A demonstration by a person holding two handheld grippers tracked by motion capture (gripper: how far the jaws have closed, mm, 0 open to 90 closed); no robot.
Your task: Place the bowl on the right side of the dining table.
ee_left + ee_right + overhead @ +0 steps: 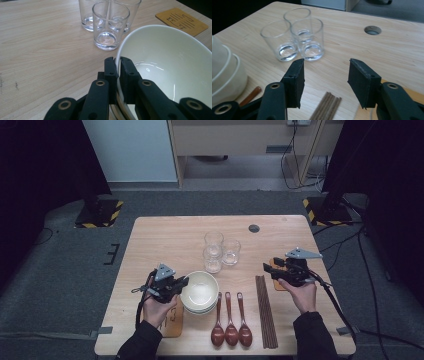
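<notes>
Forearms come in at the bottom of the high view: left gripper (181, 283) sits at the left rim of the top bowl (200, 289), which rides a stack of bowls near the table (150, 240) front edge; right gripper (270, 268) hovers well apart to the right, over a mat (278, 284), w/ chopsticks (265, 312) and three spoons (231, 320) between it and the stack. Left is clearly the nearer hand. Left gripper view: jaws narrow, clamped on the bowl (170, 62) rim, one pad inside, one outside; wall runs straight ahead between them, so any lift goes by that rim. Glasses (110, 25) stand just beyond the bowl. Right gripper view: jaws about half wide, nothing btwn them; chopstick tips (325, 106) lie below, long axis pointing away toward the glasses (294, 37); bowl stack (224, 75) off to that view's left.
</notes>
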